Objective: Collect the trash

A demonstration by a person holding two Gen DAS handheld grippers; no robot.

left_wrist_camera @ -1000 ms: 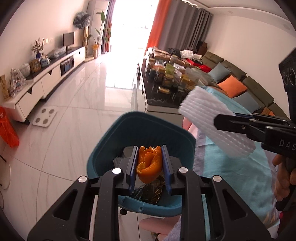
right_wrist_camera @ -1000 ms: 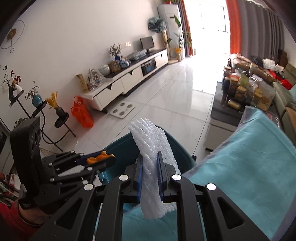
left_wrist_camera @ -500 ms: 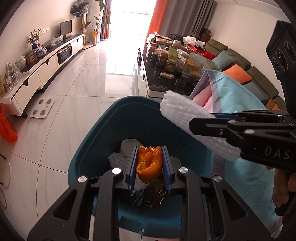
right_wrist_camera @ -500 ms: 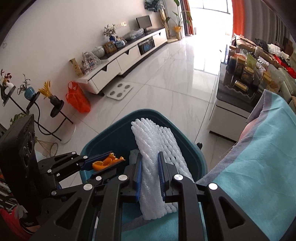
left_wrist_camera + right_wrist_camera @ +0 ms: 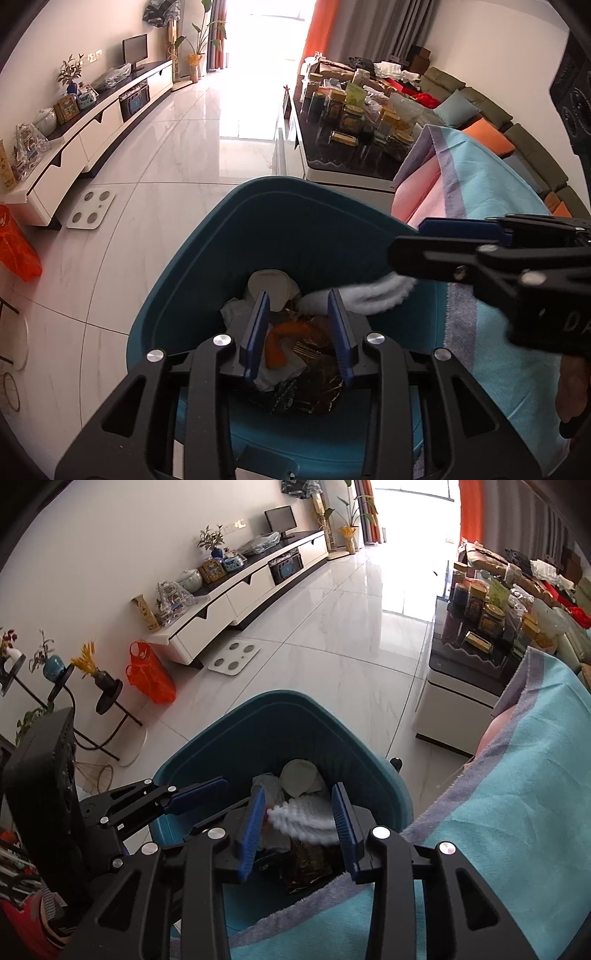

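Teal bin (image 5: pixel 229 258) on the floor beside the blue-clothed counter (image 5: pixel 517 812). Both tongs over its mouth, jaws just opening, nothing gripped. Left tongs (image 5: pixel 298 332) apart; orange peel (image 5: pixel 282 341) lies in the bin. Right tongs (image 5: pixel 297 827) apart; white foam net (image 5: pixel 306 816) dropping between them. Best: wait until the net clears the pads, then lift straight up.

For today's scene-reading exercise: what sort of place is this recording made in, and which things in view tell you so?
Most likely a home living room. A long low TV cabinet with a screen lines one wall, a sofa with cushions faces it, and a cluttered coffee table stands between them.
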